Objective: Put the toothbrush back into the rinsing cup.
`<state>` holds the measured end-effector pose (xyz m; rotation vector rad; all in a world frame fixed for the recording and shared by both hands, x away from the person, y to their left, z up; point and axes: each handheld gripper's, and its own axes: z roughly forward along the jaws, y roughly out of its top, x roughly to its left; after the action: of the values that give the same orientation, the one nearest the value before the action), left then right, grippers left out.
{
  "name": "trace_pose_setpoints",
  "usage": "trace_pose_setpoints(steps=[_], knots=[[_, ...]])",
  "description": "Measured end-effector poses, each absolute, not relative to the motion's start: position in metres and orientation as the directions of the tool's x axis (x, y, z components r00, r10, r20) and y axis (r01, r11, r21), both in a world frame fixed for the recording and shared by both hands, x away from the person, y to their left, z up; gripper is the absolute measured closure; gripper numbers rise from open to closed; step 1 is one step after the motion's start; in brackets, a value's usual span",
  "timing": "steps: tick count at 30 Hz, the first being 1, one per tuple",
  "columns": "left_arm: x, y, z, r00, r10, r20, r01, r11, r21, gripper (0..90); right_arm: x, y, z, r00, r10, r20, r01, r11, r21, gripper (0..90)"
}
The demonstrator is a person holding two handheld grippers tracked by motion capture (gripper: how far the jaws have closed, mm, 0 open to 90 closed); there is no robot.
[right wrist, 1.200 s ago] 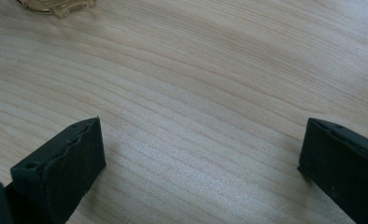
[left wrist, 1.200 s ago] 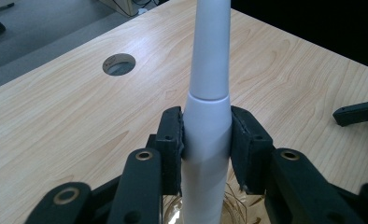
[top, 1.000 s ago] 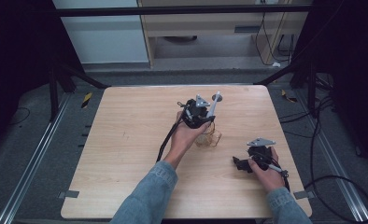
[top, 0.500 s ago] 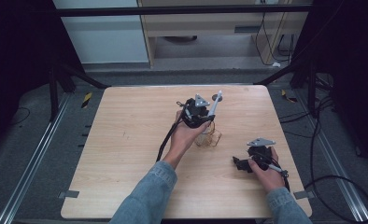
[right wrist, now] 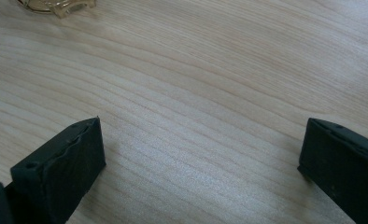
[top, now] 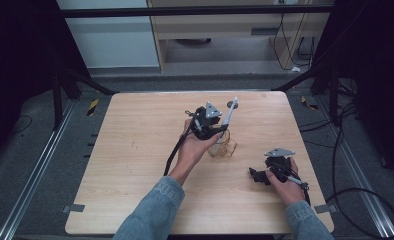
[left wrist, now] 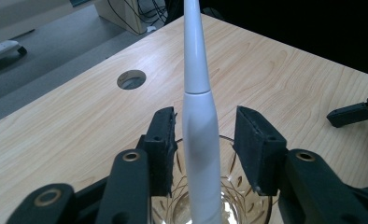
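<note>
A slim white handle (left wrist: 199, 116) stands tilted in an amber cut-glass cup (left wrist: 229, 205) near the middle of the wooden table (top: 135, 150). My left gripper (left wrist: 205, 126) is open around the handle just above the cup's rim. One jaw is close beside the handle and the other is a clear gap away. In the high view the left gripper (top: 221, 131) is above the cup (top: 224, 147), and the handle (top: 230, 112) points up and away. My right gripper (top: 255, 176) rests low on the table at the right, open, with nothing between its jaws (right wrist: 201, 149).
A round hole (left wrist: 131, 79) in the tabletop lies beyond the cup. The cup's base (right wrist: 56, 7) is at the top left of the right gripper view. Black frame legs and cables stand around the table, with a cabinet behind.
</note>
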<state>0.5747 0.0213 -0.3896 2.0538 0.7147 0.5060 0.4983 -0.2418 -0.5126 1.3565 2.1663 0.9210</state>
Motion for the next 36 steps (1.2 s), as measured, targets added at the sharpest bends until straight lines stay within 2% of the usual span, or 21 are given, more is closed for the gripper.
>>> trace_pose_setpoints(steps=[7, 20, 25, 36], knots=[[0.569, 0.027, -0.386, 0.752, 0.652, 0.098, 0.285, -0.456, 0.843, 47.7, 0.498, -0.242, -0.513, -0.434, 0.901, -0.004, 0.621, 0.303, 0.723, 0.4], [0.560, 0.031, -0.380, 0.765, 0.639, 0.083, 0.296, -0.463, 0.835, 11.9, 0.498, -0.242, -0.513, -0.435, 0.900, -0.004, 0.621, 0.304, 0.722, 0.3], [0.556, 0.037, -0.379, 0.769, 0.636, 0.068, 0.309, -0.462, 0.831, 6.4, 0.498, -0.242, -0.513, -0.434, 0.901, -0.003, 0.622, 0.302, 0.722, 0.4], [0.540, 0.065, -0.382, 0.790, 0.610, 0.063, 0.310, -0.486, 0.817, 4.6, 0.498, -0.242, -0.513, -0.435, 0.901, -0.005, 0.622, 0.304, 0.722, 0.4]])
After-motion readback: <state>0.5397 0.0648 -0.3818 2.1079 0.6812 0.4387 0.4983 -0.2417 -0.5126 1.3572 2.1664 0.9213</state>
